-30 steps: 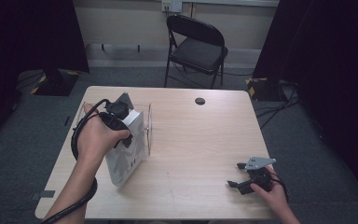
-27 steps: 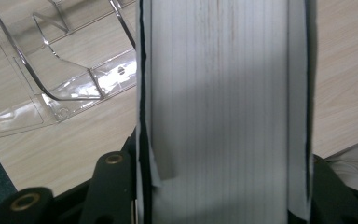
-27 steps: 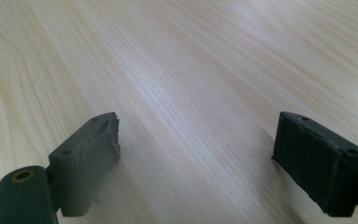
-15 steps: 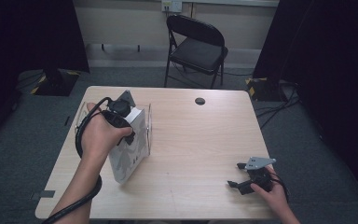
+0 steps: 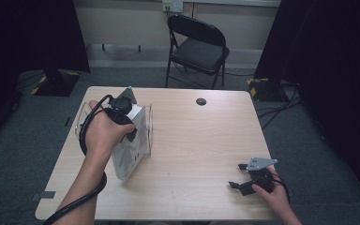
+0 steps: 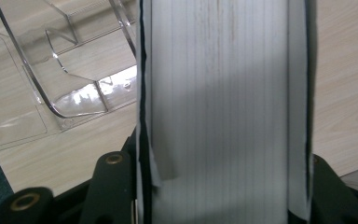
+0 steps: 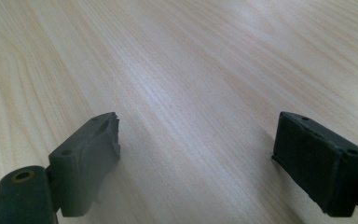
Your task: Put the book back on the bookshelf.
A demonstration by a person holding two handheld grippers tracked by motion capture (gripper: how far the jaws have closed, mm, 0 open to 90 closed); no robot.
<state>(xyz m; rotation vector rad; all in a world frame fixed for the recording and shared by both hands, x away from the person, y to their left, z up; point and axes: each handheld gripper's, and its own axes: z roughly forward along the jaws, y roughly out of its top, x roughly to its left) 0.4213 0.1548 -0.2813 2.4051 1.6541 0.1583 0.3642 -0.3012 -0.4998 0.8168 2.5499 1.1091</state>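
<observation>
Our left gripper is clenched on the thick book, whose page edge fills the gap between its jaws. The book hangs tilted below the gripper, its long axis running down toward the tabletop. The clear stand lies just to the gripper's left. Our right gripper rests released, well apart, so the left does this.

Book: white cover showing a faint grey tree-like pattern; page edges off-white, finely lined. Left gripper and right gripper: black jaws, grey top plates. Holder at far left: clear plastic, glinting. Table: pale wood grain. Chair beyond: black. Floor: dark grey-green carpet.
</observation>
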